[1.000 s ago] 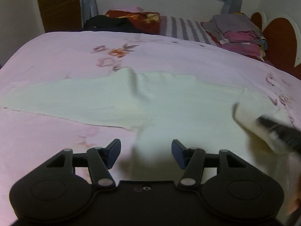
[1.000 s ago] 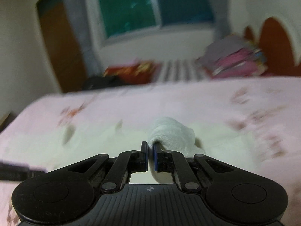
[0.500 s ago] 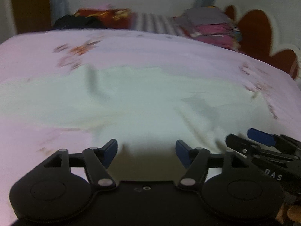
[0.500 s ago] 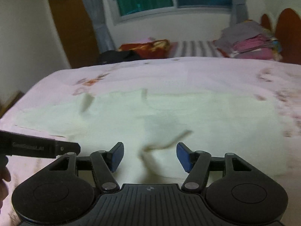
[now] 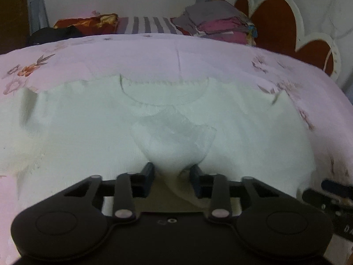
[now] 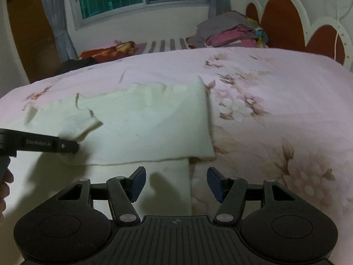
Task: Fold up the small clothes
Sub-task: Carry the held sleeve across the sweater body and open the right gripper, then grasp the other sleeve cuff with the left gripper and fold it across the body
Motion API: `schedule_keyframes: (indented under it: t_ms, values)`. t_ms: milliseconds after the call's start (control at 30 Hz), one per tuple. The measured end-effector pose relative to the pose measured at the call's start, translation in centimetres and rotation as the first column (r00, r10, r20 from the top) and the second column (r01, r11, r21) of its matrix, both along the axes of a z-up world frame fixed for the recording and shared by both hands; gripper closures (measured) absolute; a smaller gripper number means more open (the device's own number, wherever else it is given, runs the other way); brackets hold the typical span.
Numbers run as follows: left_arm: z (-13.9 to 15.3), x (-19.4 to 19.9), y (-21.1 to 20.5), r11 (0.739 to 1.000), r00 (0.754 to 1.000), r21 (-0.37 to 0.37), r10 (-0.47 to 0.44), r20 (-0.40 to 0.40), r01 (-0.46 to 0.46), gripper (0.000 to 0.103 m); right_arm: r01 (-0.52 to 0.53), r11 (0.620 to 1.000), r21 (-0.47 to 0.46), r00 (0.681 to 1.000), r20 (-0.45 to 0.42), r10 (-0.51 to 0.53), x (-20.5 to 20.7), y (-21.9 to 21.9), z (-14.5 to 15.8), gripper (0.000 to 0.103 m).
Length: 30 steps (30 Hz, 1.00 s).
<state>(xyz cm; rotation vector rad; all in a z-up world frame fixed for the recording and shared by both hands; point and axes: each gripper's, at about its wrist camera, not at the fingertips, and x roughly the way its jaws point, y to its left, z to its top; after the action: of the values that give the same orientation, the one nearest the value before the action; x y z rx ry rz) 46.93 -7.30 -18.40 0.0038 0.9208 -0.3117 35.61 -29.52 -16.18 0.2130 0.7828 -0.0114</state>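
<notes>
on a pink floral bedsheet (image 6: 264,84), a cream knit top (image 5: 88,137) lies spread flat; the left gripper (image 5: 172,174) is closing its jaws around a bunched fold of it, while the right gripper (image 6: 175,182) hangs wide and empty near the hem.

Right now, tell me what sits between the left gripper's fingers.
A bunched fold of the cream garment sits between the closing left gripper fingers, as the left wrist view shows.

Ahead of your grippers, the pink floral bed (image 6: 264,92) carries the cream garment (image 6: 143,132); folded clothes (image 6: 231,33) sit stacked beyond it.
</notes>
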Motion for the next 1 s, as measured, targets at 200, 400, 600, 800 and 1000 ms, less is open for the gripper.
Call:
schedule_keyframes:
  t_ms: [200,400,600,800,1000]
  values:
    - [0.8,0.2,1.6,0.995,0.998,-0.086,0.062,0.022,-0.060,0.092,0.026,0.999,0.035,1.000,-0.002,-0.026,0.0,-0.9,-0.2,0.042]
    - [3.7,0.1,4.3,0.963,0.985,-0.245,0.136,0.101,-0.108,0.094,0.052,0.998,0.045,0.999,-0.010,-0.051,0.8,-1.2,-0.3,0.042]
    - [3.9,0.8,8.2,0.927,0.975,-0.335,0.206,0.081,-0.168,0.094,0.033,0.998,0.047,0.999,0.003,-0.033,2.3,-0.2,-0.3,0.042]
    - [1.5,1.2,11.4,0.905,0.963,-0.347,0.268,0.011,-0.247,0.094,0.039,0.997,0.063,0.999,0.007,-0.040,4.4,0.2,-0.3,0.042]
    - [-0.2,1.1,12.3,0.904,0.957,-0.318,0.287,-0.042,-0.285,0.078,0.040,0.997,0.074,0.999,-0.034,-0.037,4.9,0.0,-1.1,0.089]
